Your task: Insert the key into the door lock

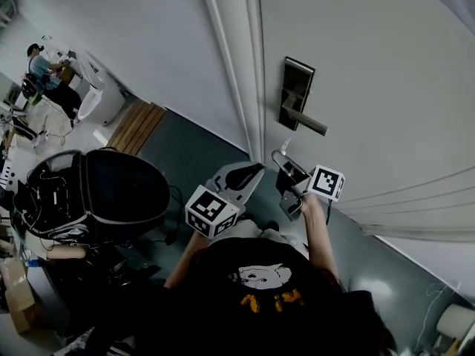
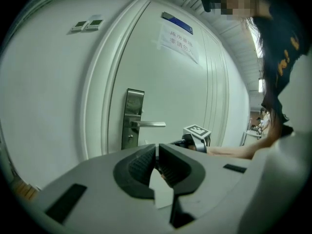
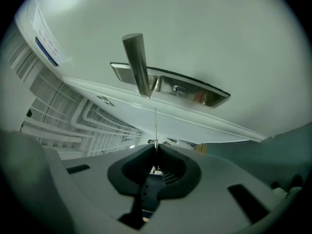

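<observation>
The steel lock plate [image 1: 296, 91] with its lever handle [image 1: 310, 122] sits on the white door. In the right gripper view the plate [image 3: 195, 90] and its keyhole [image 3: 179, 88] lie just above the jaws. My right gripper [image 3: 155, 146] is shut on the key [image 3: 155, 123]. Its thin blade points up toward the plate, still short of it, and a dark blue tag [image 3: 150, 191] hangs behind the pads. In the head view the right gripper [image 1: 286, 167] is below the handle. My left gripper [image 1: 246, 176] is shut, left of it and away from the door, pointing at the plate [image 2: 132, 117].
The door frame [image 1: 239, 73] runs just left of the lock. A paper notice [image 2: 177, 40] is stuck high on the door. A black bag on a chair [image 1: 111, 191], cables and a cardboard box [image 1: 18, 291] crowd the floor at left. A person [image 1: 41, 67] works far back.
</observation>
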Tool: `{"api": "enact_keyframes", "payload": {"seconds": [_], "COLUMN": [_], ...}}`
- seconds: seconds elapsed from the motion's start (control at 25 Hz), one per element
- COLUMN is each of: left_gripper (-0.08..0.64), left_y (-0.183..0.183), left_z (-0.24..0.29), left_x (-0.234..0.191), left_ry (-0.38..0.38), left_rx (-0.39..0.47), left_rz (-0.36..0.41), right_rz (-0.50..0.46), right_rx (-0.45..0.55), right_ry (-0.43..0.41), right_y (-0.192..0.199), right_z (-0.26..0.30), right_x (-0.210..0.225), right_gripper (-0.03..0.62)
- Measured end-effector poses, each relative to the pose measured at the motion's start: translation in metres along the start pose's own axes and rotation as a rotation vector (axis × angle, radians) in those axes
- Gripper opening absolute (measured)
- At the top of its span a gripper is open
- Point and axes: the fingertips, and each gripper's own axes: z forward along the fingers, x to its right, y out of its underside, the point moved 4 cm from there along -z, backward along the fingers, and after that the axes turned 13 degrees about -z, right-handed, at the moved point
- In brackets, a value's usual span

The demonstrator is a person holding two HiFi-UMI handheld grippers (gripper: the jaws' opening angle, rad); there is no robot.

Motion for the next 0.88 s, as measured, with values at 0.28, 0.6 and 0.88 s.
{"api": "enact_keyframes", "payload": {"seconds": [0.28,0.6,0.88], "left_gripper": [0.025,0.025,0.025], "left_y": [-0.017,-0.018,-0.023], "left_z": [0.004,0.001,-0.007], "left_x": [-0.011,-0.022,-0.026], "left_ry": [0.088,0.147,0.179], "left_rx": [0.016,0.016,0.021], "left_rz": [0.017,0.015,0.015], "right_rz": [0.025,0.094,0.182], "right_rx": [0.023,0.063,0.109], "right_ry": [0.025,0.037,0.001], "right_y": [-0.003,-0.016,-0.031], "right_z": [0.019,0.038,0.047], "right_x": [0.014,0.037,0.039], "right_gripper": [0.025,0.025,0.025]}}
